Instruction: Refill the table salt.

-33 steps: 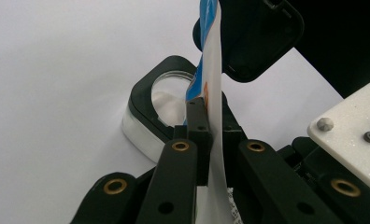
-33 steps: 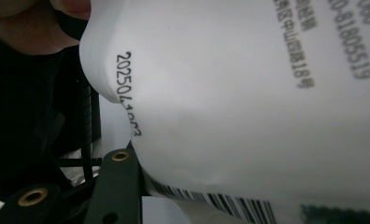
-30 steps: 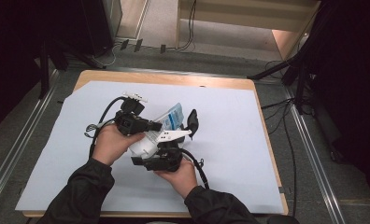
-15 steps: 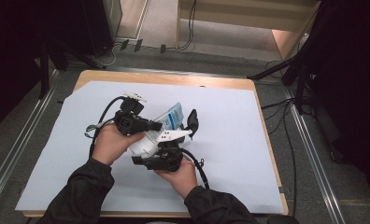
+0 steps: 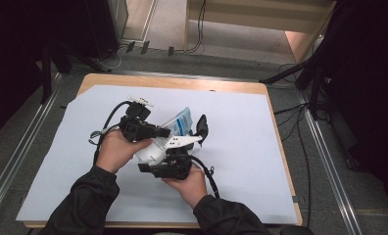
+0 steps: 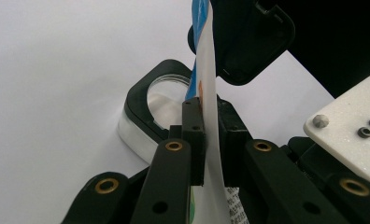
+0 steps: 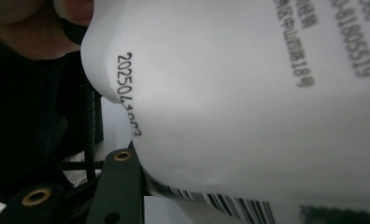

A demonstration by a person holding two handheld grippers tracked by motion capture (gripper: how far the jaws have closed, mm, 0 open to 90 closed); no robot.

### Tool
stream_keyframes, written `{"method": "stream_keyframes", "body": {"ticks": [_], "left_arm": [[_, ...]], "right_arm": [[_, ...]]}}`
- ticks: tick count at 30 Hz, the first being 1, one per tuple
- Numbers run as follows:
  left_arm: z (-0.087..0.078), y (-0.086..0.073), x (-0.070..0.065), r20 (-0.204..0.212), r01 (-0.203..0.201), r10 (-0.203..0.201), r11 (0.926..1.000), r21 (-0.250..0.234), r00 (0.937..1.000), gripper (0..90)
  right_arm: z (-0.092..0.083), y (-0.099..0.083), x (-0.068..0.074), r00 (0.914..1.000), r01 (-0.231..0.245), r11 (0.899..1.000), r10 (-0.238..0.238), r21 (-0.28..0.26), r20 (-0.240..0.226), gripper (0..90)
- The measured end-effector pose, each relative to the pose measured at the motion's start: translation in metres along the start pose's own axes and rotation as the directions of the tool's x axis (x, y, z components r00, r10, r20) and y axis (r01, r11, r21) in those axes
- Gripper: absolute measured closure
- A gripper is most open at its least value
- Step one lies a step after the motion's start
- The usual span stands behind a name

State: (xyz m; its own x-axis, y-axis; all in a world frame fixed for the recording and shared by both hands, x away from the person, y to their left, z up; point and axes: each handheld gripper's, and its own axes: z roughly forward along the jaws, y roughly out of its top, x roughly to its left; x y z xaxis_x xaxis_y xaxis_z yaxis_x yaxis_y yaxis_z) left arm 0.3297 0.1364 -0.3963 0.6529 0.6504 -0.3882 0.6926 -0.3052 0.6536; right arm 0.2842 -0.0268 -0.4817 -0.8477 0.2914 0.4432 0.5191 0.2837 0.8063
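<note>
A white pouch [image 5: 178, 122] with a blue printed end hangs above the table between both grippers. My left gripper [image 5: 165, 132] comes in from the left; in the left gripper view its pads [image 6: 192, 116] pinch the pouch's thin edge [image 6: 206, 60]. Its jaws have just been opening slightly, with the edge still between them. My right gripper [image 5: 189, 134] reaches up from below, shut on the pouch's white body. In the right gripper view the pouch [image 7: 244, 93] is very close, showing a printed date and a barcode, and it rests against one black finger [image 7: 120, 186].
A pale sheet [image 5: 260, 147] covers most of the wooden table [image 5: 182, 82]. Cables trail from both grippers. Dark stands and cables crowd the floor around the table. A black rounded part with a clear window [image 6: 160, 93] sits behind the pouch.
</note>
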Motion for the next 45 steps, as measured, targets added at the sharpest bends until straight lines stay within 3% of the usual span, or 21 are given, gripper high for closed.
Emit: {"method": "stream_keyframes", "body": {"ticks": [29, 45], "left_arm": [[0.0004, 0.0002, -0.0007, 0.011, -0.004, 0.004, 0.9999, -0.014, 0.9999, 74.3], [0.0005, 0.0001, -0.0004, 0.010, -0.013, 0.013, 0.9999, -0.010, 0.9999, 73.8]], "right_arm": [[-0.0006, -0.0012, -0.0013, 0.9998, -0.018, 1.000, 0.018, -0.011, -0.011, 59.0], [-0.0008, -0.0008, -0.0016, 0.9998, -0.017, 1.000, 0.017, -0.011, -0.006, 59.0]]}}
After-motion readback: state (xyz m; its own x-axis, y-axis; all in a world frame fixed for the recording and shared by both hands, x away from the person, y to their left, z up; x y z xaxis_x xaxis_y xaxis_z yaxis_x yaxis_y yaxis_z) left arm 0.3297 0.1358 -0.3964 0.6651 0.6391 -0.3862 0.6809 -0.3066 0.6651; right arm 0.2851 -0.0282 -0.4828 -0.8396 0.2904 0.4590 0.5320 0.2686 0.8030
